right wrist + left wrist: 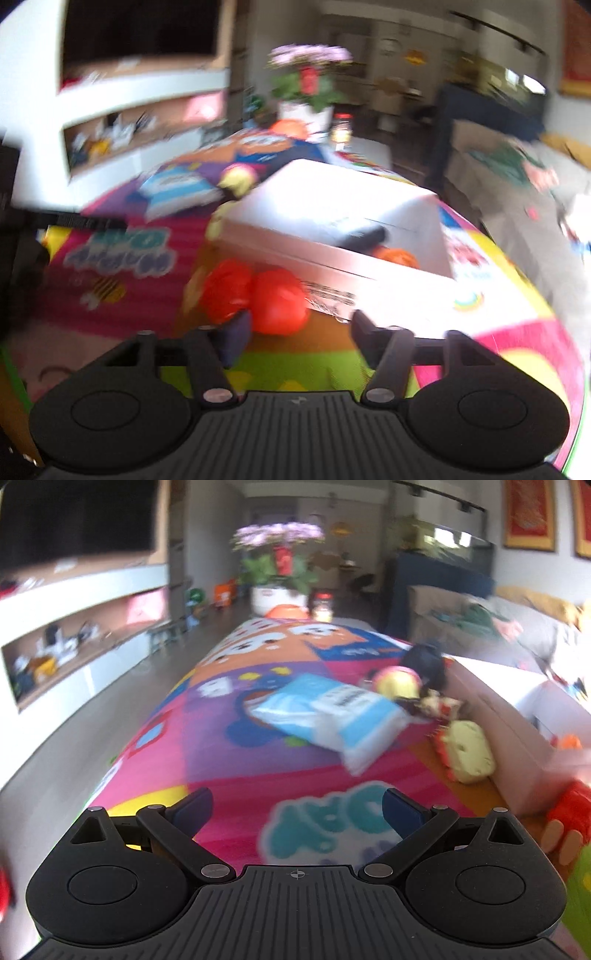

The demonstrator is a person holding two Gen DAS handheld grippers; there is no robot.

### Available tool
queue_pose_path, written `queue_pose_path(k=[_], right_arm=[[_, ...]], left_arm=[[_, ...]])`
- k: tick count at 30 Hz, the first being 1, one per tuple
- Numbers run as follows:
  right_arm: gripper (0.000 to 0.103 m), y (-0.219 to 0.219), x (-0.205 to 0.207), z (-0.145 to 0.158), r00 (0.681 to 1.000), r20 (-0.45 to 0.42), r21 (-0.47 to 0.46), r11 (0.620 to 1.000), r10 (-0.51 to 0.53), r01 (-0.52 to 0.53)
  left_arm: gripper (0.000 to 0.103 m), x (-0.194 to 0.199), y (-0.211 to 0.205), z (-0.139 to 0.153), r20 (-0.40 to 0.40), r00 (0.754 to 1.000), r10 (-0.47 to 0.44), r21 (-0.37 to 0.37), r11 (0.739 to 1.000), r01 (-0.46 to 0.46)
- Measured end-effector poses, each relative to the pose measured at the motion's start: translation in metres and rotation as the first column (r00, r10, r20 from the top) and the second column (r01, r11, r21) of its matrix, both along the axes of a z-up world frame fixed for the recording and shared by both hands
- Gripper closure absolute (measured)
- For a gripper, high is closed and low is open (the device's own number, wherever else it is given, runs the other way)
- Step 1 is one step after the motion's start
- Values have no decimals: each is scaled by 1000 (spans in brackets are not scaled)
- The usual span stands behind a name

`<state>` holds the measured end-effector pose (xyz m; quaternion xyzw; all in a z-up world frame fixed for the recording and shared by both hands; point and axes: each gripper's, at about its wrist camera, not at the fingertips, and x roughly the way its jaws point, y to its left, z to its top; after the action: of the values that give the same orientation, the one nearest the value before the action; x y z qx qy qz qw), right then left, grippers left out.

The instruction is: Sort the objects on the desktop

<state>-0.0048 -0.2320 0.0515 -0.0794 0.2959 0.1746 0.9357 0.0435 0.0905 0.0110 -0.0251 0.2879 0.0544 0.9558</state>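
A blue and white packet (334, 716) lies on the colourful mat ahead of my left gripper (297, 808), which is open and empty above the mat. Beside the packet lie a yellow-pink round toy (397, 681), a dark object (424, 661) and a yellow plush toy (467, 751). In the right wrist view a white box (332, 221) holds a dark object (364, 236) and an orange one (397, 256). A red plush toy (255, 295) lies against the box front. My right gripper (301, 328) is open, just in front of the red toy.
A flower pot (279, 587) and a jar (322, 605) stand at the mat's far end. The white box wall (509, 716) runs along the right in the left wrist view. Shelves line the left wall. The packet also shows in the right wrist view (177, 190).
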Motion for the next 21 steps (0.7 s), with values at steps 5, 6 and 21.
queue_pose_path(k=[5, 6, 21], right_arm=[[5, -29, 8, -17, 989, -31, 130, 981, -143, 146], [5, -34, 12, -20, 986, -52, 147, 975, -160, 166], [0, -53, 30, -45, 964, -164, 224, 944, -209, 243]], left_arm=[[2, 15, -41, 2, -3, 982, -191, 70, 979, 190], [2, 20, -50, 1, -4, 974, -228, 92, 969, 228], [2, 73, -85, -3, -6, 966, -259, 399, 885, 240]])
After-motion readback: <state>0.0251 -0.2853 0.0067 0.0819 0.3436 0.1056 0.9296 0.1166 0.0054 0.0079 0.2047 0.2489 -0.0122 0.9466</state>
